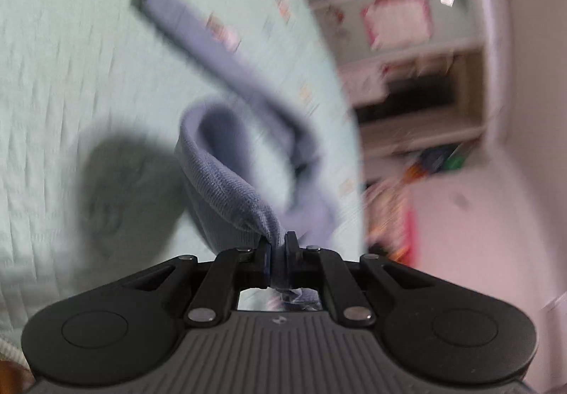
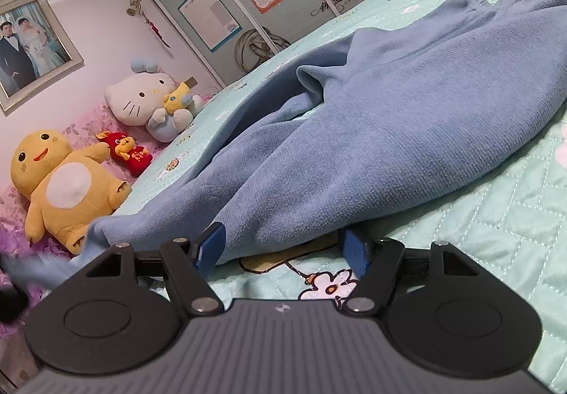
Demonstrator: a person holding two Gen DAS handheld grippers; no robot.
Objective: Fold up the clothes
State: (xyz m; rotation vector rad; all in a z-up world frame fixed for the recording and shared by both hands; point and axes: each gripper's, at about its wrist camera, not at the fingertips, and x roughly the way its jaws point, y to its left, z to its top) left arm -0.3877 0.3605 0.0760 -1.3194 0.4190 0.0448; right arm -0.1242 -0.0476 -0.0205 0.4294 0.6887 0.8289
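left tool [image 1: 278,245] pinching blue garment [image 1: 226,181], mint bedspread [image 1: 71,75]

The left gripper [image 1: 278,245] has its 2 fingers [image 1: 263,252] pinched together on a fold of blue garment [image 1: 226,188]. The right gripper [image 2: 283,248] sits low, its 2 blue-padded fingers [image 2: 209,248] spread wide, gripping nothing.

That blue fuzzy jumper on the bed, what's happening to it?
Someone is folding a soft blue knitted sweater on a mint-green quilted bedspread, holding a two-finger gripper in each hand. The left gripper is shut on a ribbed edge of the sweater, lifted off the bed. The right gripper is open at another edge, its blue pads on either side of a fold, not pinching. Three plush toys sit by the wall.
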